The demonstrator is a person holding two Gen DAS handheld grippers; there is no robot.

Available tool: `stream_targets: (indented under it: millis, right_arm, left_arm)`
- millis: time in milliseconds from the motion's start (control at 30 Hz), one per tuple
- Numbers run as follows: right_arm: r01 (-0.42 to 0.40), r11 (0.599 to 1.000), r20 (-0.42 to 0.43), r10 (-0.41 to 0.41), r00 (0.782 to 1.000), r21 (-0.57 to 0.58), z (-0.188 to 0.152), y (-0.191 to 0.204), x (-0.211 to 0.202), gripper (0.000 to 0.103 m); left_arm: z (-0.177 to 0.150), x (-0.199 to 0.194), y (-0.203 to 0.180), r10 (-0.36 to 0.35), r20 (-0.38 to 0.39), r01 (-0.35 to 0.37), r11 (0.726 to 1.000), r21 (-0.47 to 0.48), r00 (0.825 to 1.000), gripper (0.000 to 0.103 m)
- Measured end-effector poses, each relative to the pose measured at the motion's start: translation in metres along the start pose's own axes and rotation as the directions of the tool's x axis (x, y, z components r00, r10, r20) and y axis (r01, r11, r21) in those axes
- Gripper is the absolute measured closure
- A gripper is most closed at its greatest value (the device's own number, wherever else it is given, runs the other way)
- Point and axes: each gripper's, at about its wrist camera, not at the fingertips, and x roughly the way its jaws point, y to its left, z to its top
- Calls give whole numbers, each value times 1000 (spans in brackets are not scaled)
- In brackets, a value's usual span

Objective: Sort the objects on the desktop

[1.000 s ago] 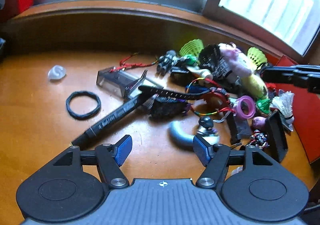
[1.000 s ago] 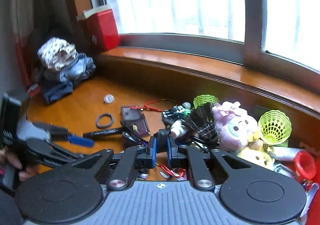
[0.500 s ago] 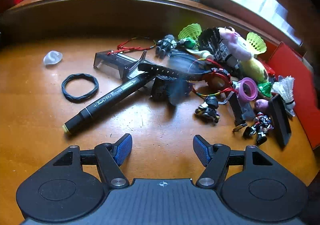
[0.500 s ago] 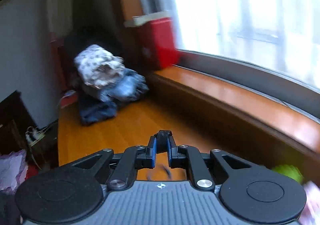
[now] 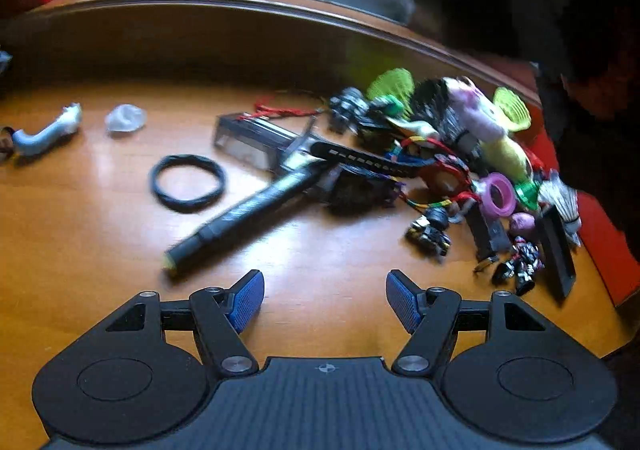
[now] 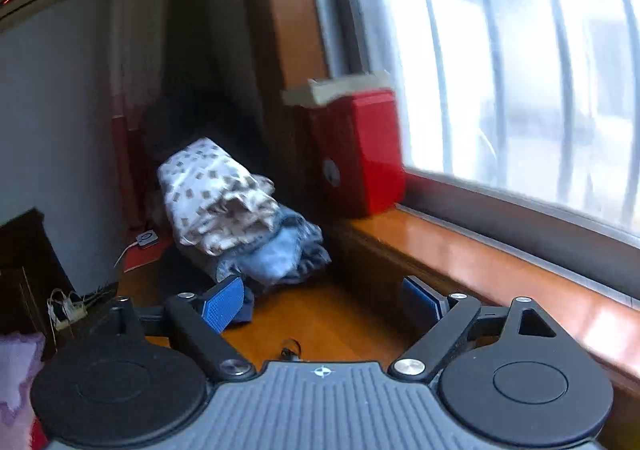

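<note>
The orange-brown wooden table [image 5: 80,250] carries a tangled heap of small toys, cords and shuttlecocks [image 5: 460,153] crowded toward its right edge, with a red flat tray [image 5: 600,250] lying along that edge. Near the table's far left corner sits a pile of folded cloth and denim [image 6: 240,217]. A black marker pen with a yellow end [image 5: 248,213] pokes out of the heap toward the middle, its far end buried under a black perforated strap [image 5: 360,157]; pulling either could, I judge, drag neighbours along or roll the pen off. A black braided hair band [image 5: 188,185] and a pale blue curved plastic piece [image 5: 44,129] lie apart toward the left edge.

The left tool [image 5: 325,296] hangs above the near edge, jaws spread wide, holding nothing. The right tool [image 6: 324,304] is likewise wide and empty, aimed at the cloth, away from the heap, so it could bump something unseen.
</note>
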Motion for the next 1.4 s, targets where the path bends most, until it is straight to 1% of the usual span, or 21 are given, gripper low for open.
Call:
stream_targets:
  millis: [67, 100, 167, 233, 300, 433, 467, 533, 567, 633, 700, 767, 833, 867, 900, 1000, 1133, 1200, 1233, 1400]
  right_arm:
    - [-7, 1000, -54, 8, 999, 13, -11, -7, 4, 23]
    - [-12, 1000, -84, 13, 996, 15, -16, -9, 7, 23]
    - [-43, 999, -145, 38, 989, -31, -27, -6, 17, 24]
    - [-86, 989, -195, 61, 979, -122, -35, 7, 32, 25]
    - [-125, 965, -232, 70, 970, -230, -42, 23, 50, 32]
    - [-160, 907, -257, 60, 964, -389, -52, 46, 88, 37]
    - [-161, 901, -271, 50, 961, -403, -51, 48, 100, 40]
    - [-164, 885, -300, 30, 954, -435, -51, 50, 125, 43]
    - [-169, 875, -316, 19, 948, -453, -52, 50, 138, 46]
    - [-177, 864, -361, -6, 932, -471, -54, 47, 161, 51]
    - [-185, 855, -409, -34, 912, -484, -57, 43, 184, 62]
    - [-191, 867, -438, -35, 898, -461, -58, 39, 196, 65]
    - [-195, 884, -459, -26, 888, -426, -59, 35, 205, 73]
    - [-198, 890, -470, -20, 882, -410, -59, 35, 208, 85]
    - [-203, 896, -482, -13, 876, -394, -59, 35, 208, 87]
    - [-199, 879, -477, -36, 878, -433, -63, 42, 204, 88]
    - [-189, 885, -483, -45, 874, -425, -67, 46, 195, 88]
    - [-185, 892, -492, -47, 870, -413, -70, 46, 185, 88]
    - [-186, 894, -497, -48, 866, -409, -71, 46, 179, 88]
    - [-178, 906, -519, -52, 853, -384, -82, 43, 150, 88]
  left_arm:
    - [-3, -14, 12, 42, 25, -41, 999, -34, 999, 36]
    - [-5, -22, 19, 66, 37, -64, 997, -51, 997, 36]
    - [-12, -39, 32, 157, 59, -151, 984, -92, 986, 37]
    - [-16, -56, 47, 262, 55, -252, 956, -152, 963, 37]
    - [-19, -72, 62, 339, 60, -321, 925, -203, 939, 37]
    - [-15, -90, 96, 431, 86, -398, 880, -259, 898, 37]
    - [-11, -89, 104, 437, 90, -402, 877, -263, 895, 37]
    - [-1, -80, 120, 427, 94, -392, 883, -258, 899, 37]
    - [4, -76, 127, 422, 97, -388, 886, -256, 901, 37]
    - [15, -67, 143, 413, 101, -378, 891, -251, 905, 37]
    - [25, -58, 158, 403, 105, -369, 896, -246, 909, 37]
    - [36, -48, 173, 394, 110, -360, 901, -241, 913, 41]
    - [46, -39, 189, 384, 114, -350, 906, -236, 916, 43]
    - [52, -35, 196, 379, 116, -346, 909, -234, 918, 44]
    - [57, -30, 204, 374, 118, -341, 911, -231, 920, 45]
    - [73, -17, 227, 359, 124, -327, 918, -224, 925, 53]
    - [79, -11, 231, 362, 115, -329, 916, -230, 925, 71]
    - [81, -8, 231, 364, 110, -332, 914, -234, 925, 72]
    - [82, -7, 232, 365, 107, -333, 913, -236, 925, 76]
    - [88, -1, 233, 370, 93, -339, 908, -246, 924, 78]
